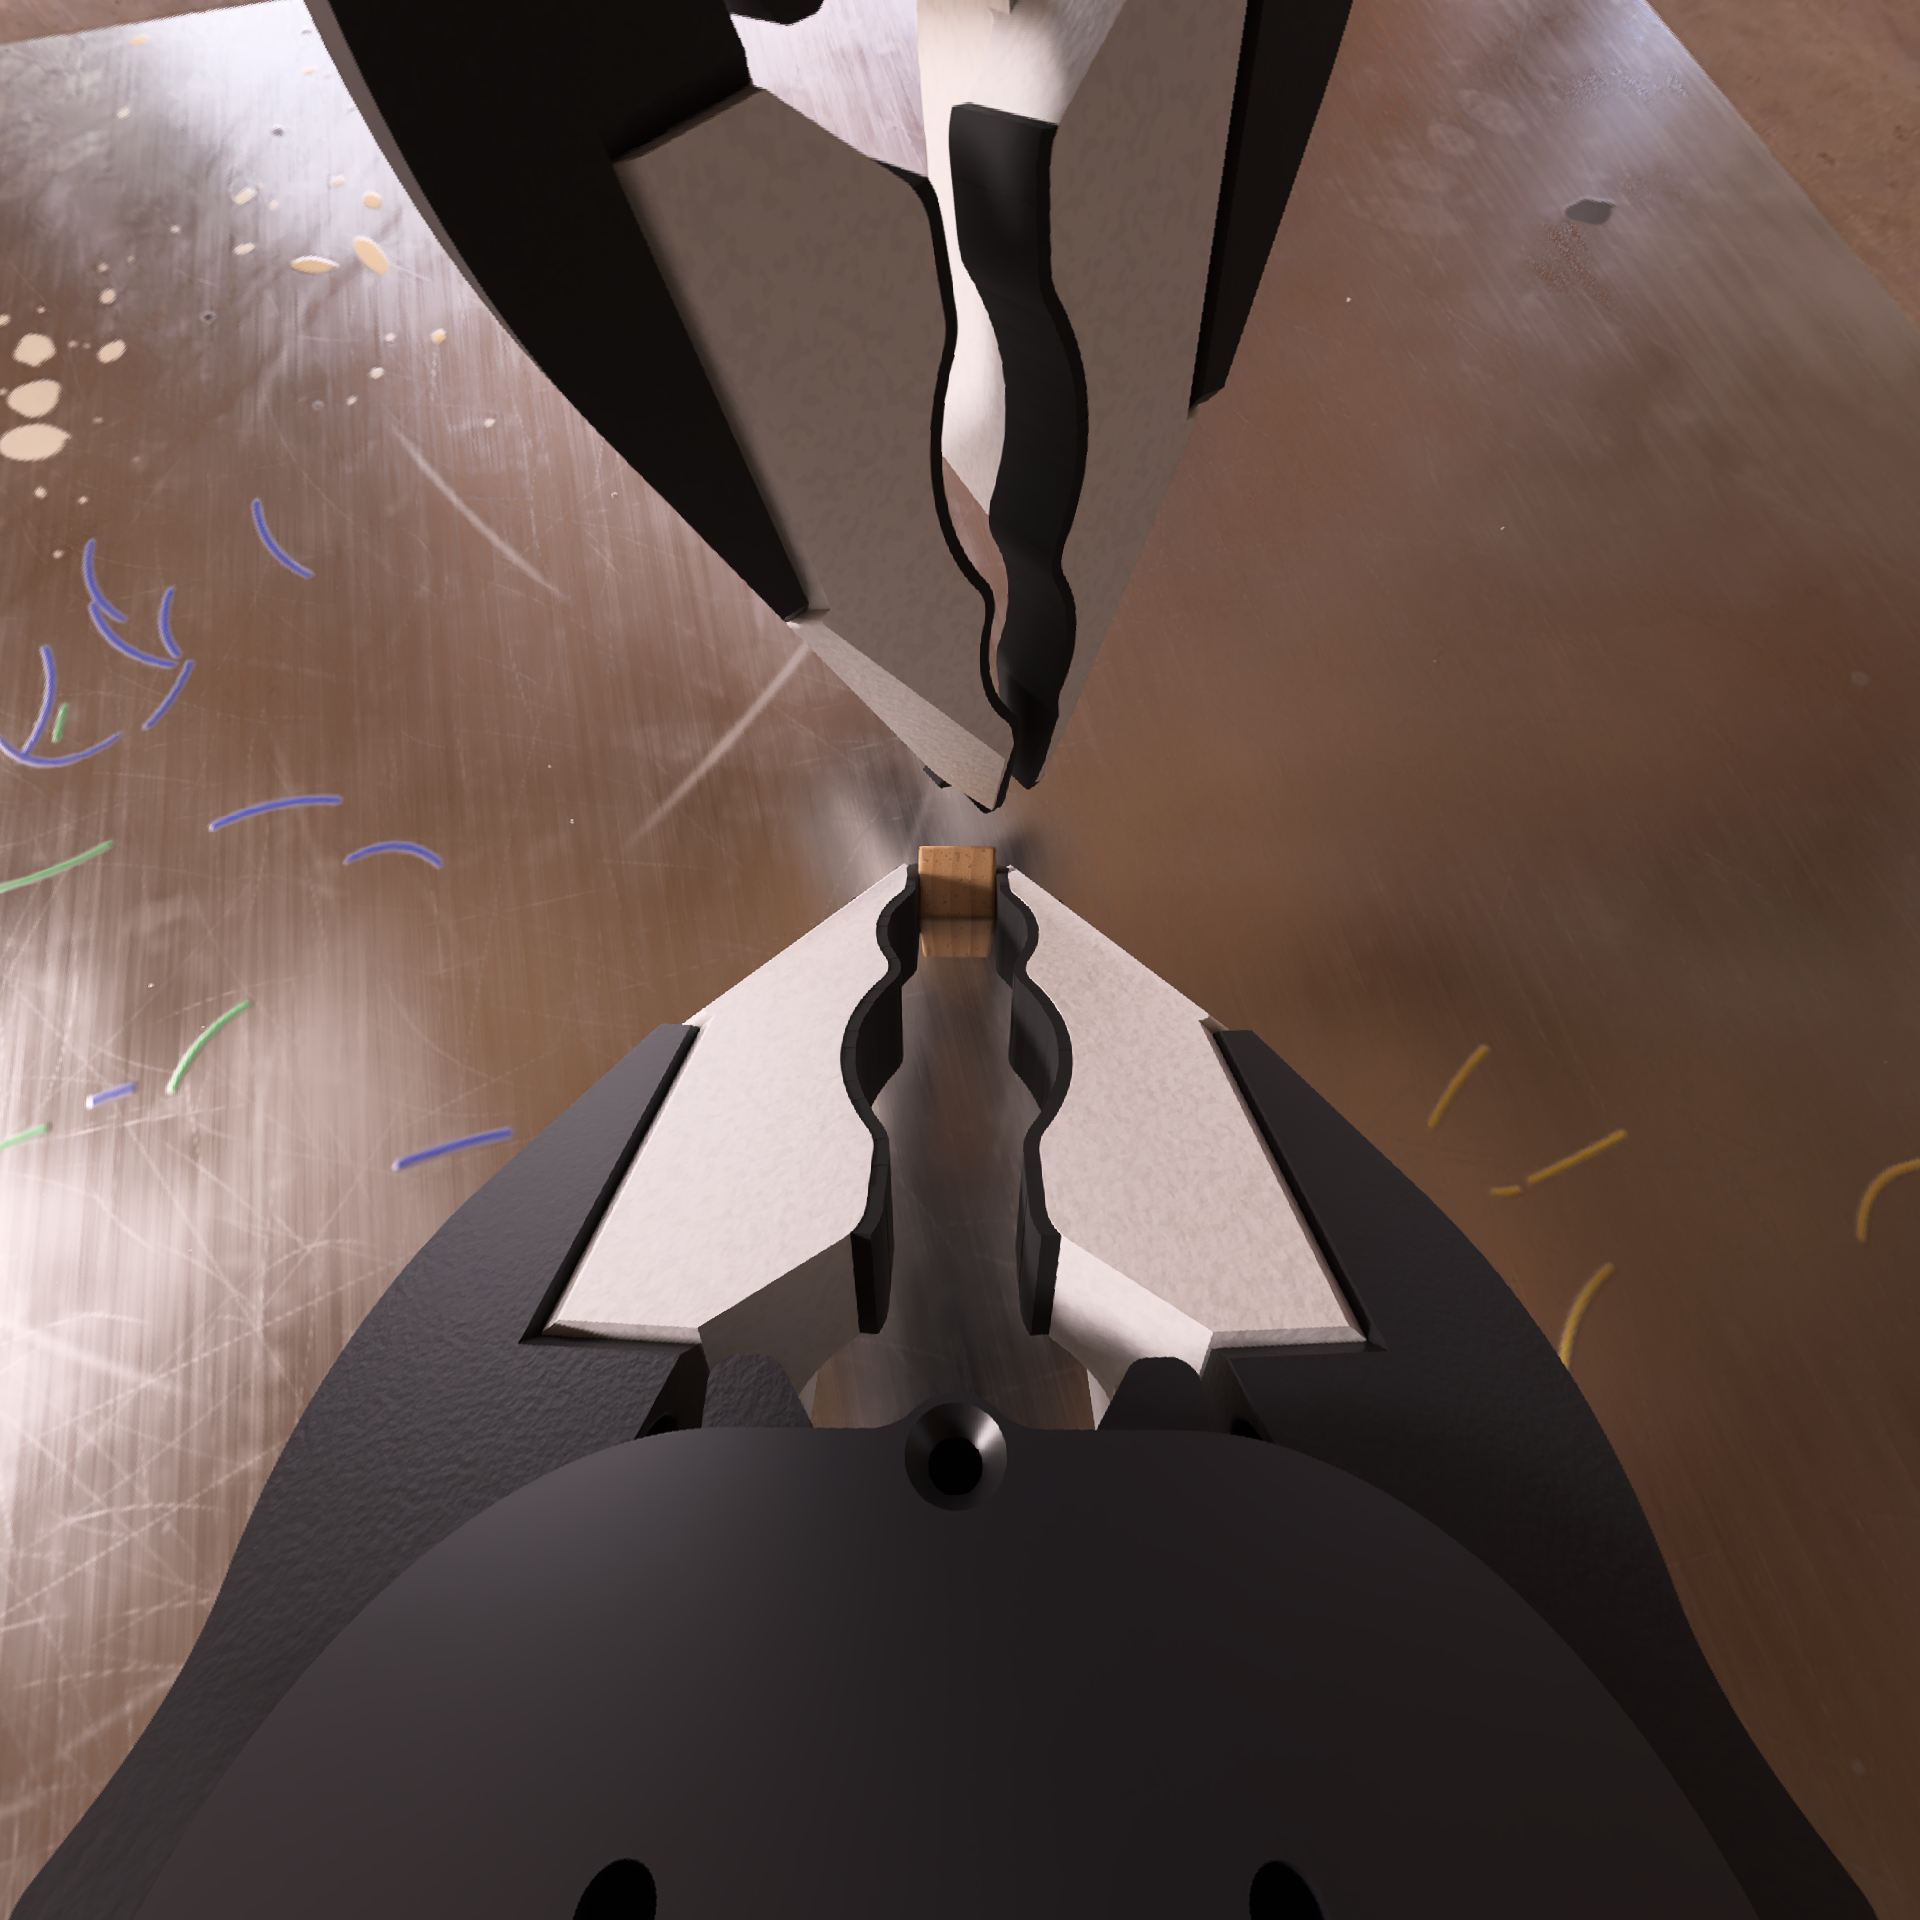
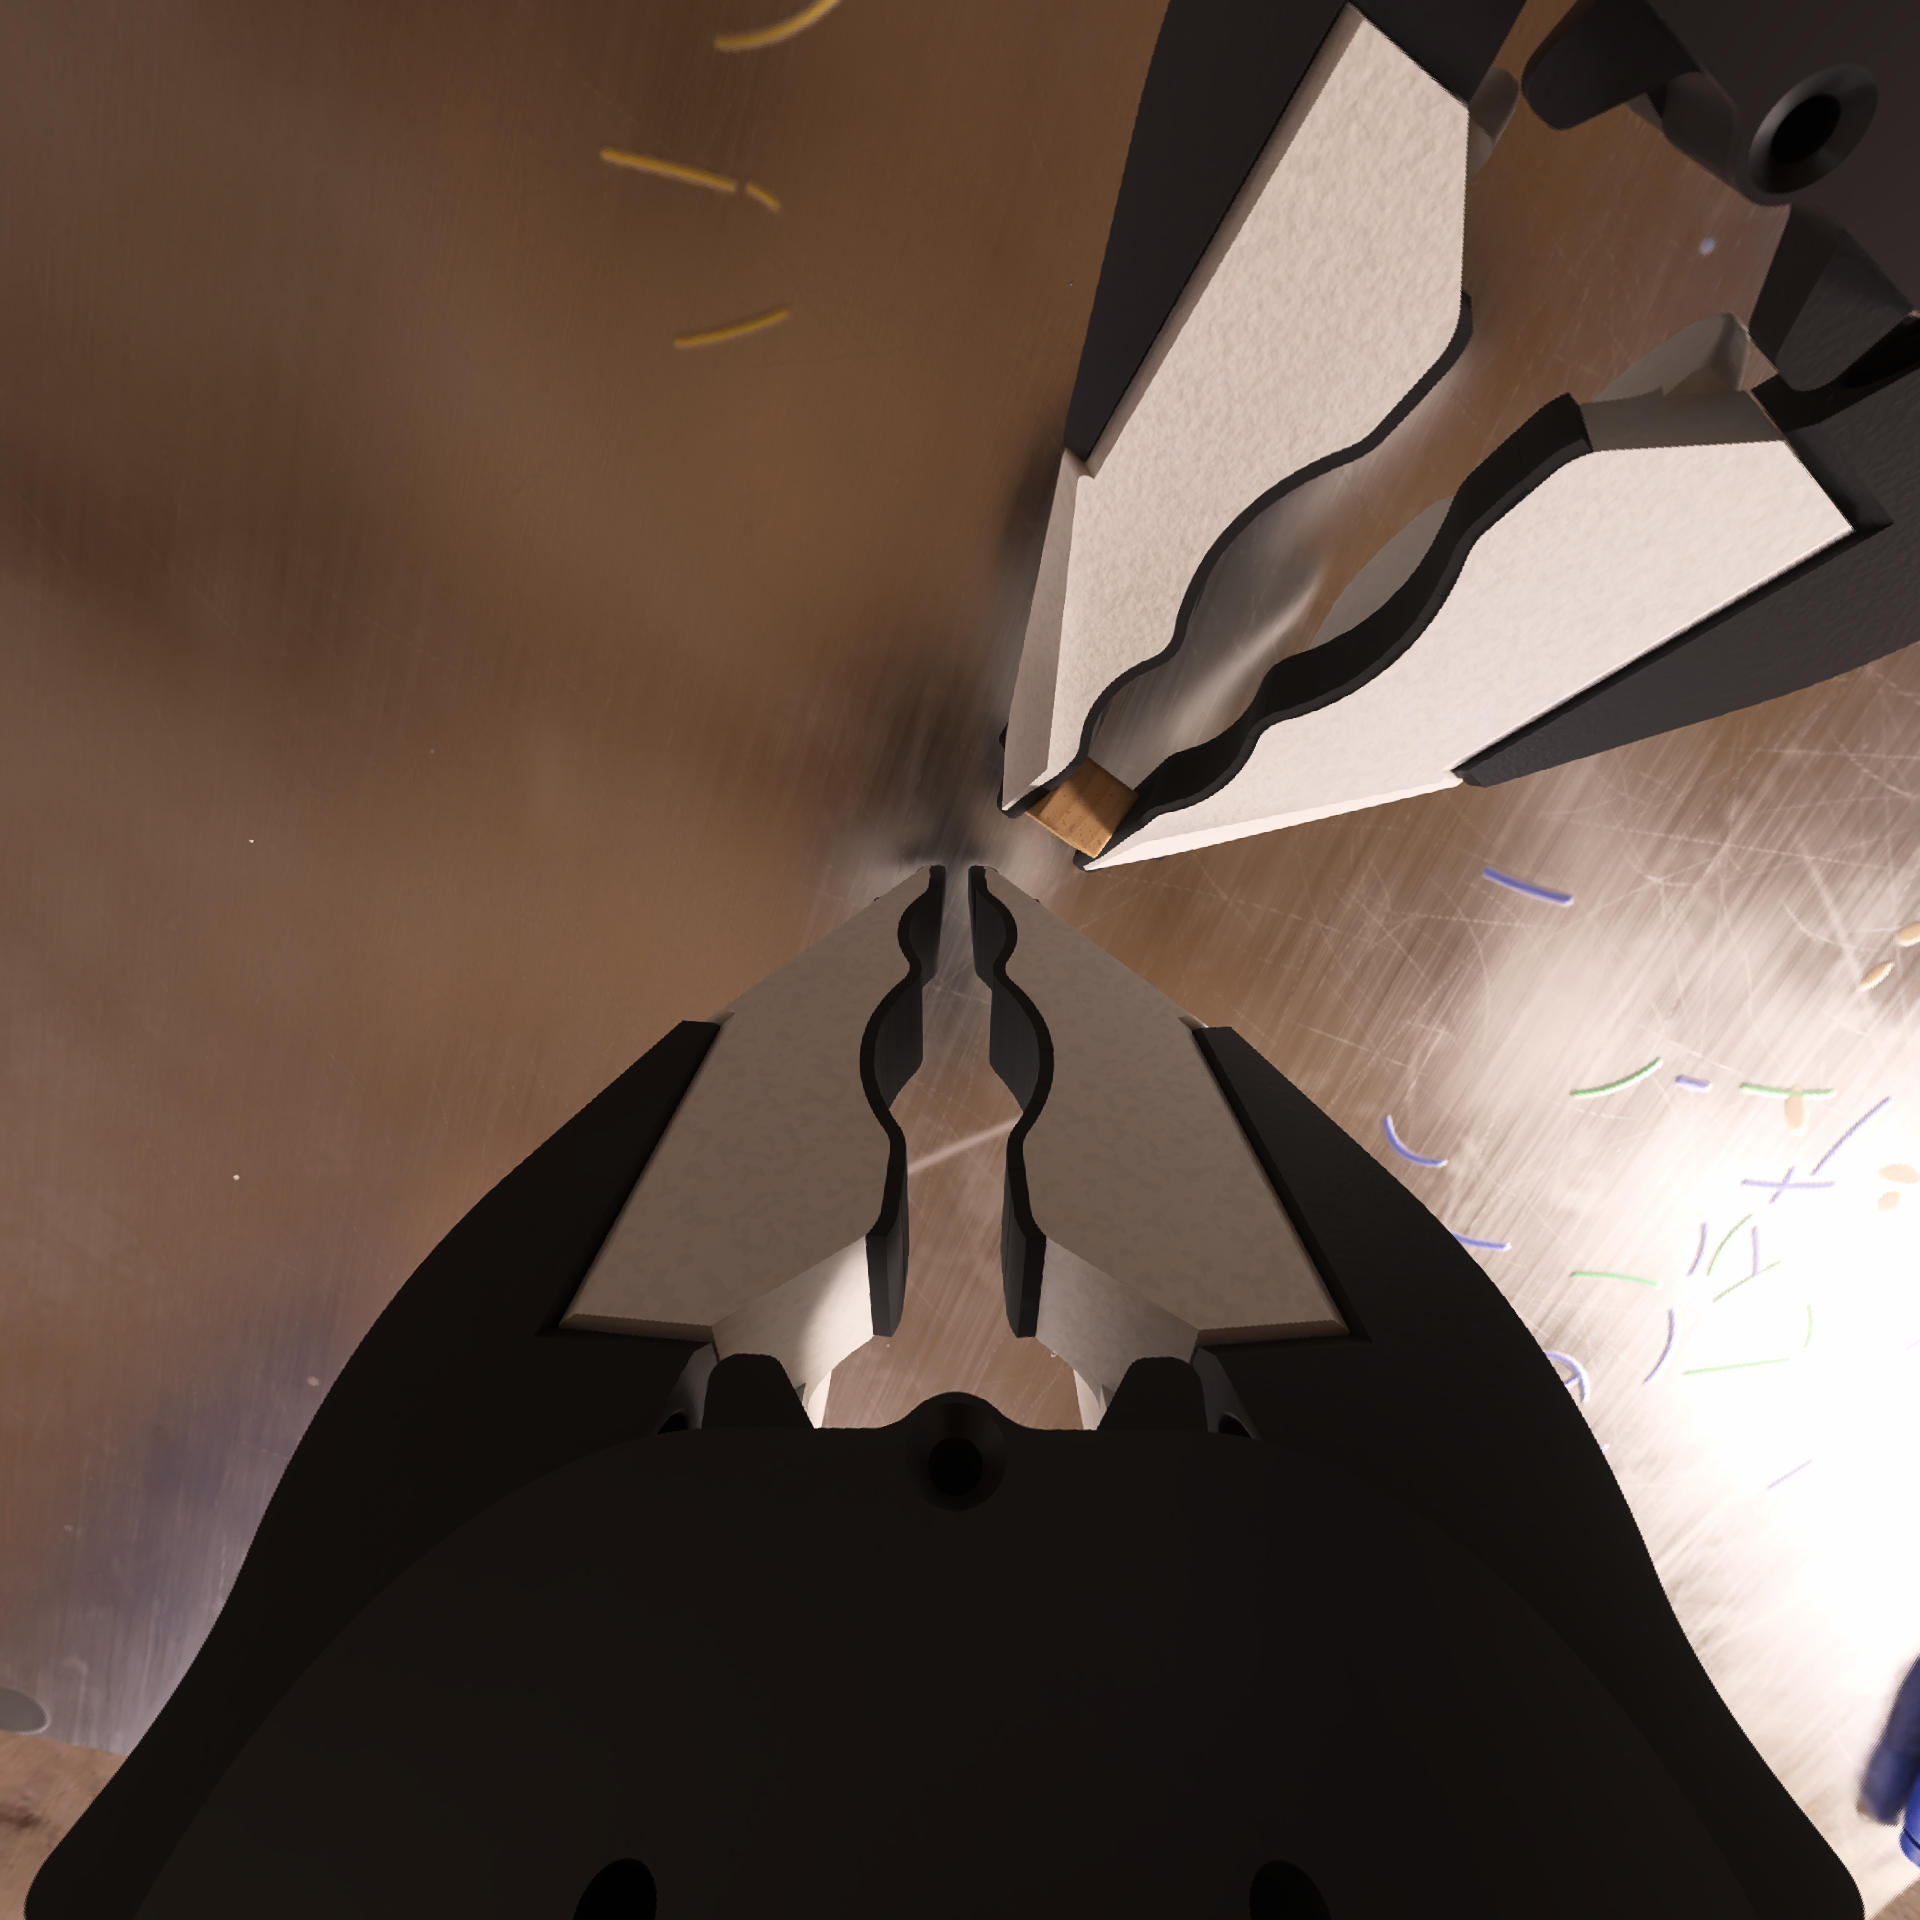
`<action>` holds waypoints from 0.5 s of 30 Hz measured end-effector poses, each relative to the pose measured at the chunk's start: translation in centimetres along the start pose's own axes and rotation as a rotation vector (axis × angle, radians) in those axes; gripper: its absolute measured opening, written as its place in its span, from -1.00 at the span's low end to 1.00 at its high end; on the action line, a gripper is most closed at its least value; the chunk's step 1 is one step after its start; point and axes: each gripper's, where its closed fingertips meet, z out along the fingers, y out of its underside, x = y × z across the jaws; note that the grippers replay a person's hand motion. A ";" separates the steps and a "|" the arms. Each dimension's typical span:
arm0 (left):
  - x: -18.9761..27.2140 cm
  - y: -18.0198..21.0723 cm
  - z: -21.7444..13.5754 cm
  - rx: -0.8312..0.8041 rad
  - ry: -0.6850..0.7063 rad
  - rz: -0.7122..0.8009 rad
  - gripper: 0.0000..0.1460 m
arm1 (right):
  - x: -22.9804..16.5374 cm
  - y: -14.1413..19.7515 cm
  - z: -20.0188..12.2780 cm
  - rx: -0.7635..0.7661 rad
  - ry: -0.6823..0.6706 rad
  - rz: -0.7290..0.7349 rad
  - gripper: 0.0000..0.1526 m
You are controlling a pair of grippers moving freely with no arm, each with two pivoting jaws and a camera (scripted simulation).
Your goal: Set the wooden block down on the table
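Observation:
A small light wooden block sits pinched between the fingertips of my left gripper, just above or on the scratched brown metal table; I cannot tell if it touches. In the right wrist view the block shows in the left gripper at the upper right. My right gripper is shut and empty, its tips close to the table and just short of the block. In the left wrist view it comes down from the top, tips a little beyond the block.
Blue and green strokes and cream paint spots mark the table on the left, yellow strokes on the right. A dark spot lies far right. A blue object shows at the right wrist view's edge.

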 end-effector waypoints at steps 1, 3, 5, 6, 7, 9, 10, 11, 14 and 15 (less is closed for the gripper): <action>0.0 0.0 0.0 0.000 0.000 0.001 -0.82 | 0.0 0.0 0.0 -0.003 0.007 -0.005 -0.95; 0.0 0.0 0.0 0.000 0.001 0.001 -0.82 | 0.0 0.0 0.0 -0.022 0.016 -0.018 -0.95; 0.1 0.0 0.0 0.000 0.002 0.002 -0.82 | 0.0 0.0 0.0 -0.049 0.020 -0.042 -0.95; 0.1 0.0 0.0 0.000 0.003 0.002 -0.82 | 0.0 0.0 0.0 -0.066 0.022 -0.059 -0.95; 0.1 0.0 0.0 0.000 0.003 0.002 -0.82 | 0.0 -0.1 0.0 -0.088 0.026 -0.080 -0.95; 0.1 0.0 0.0 0.000 0.006 0.001 -0.82 | 0.0 -0.1 0.0 -0.129 0.032 -0.124 -0.96; 0.1 0.0 0.0 0.000 0.008 -0.002 -0.82 | 0.0 -0.1 0.0 -0.153 0.036 -0.147 -0.96; 0.1 0.0 0.0 0.000 0.009 -0.003 -0.82 | 0.0 -0.1 0.0 -0.177 0.040 -0.169 -0.96; 0.1 0.0 0.0 0.000 0.010 -0.006 -0.82 | 0.0 -0.1 0.0 -0.217 0.014 -0.203 -0.96; 0.1 0.0 0.0 -0.001 0.011 -0.006 -0.82 | 0.0 -0.1 0.0 -0.222 -0.003 -0.206 -0.96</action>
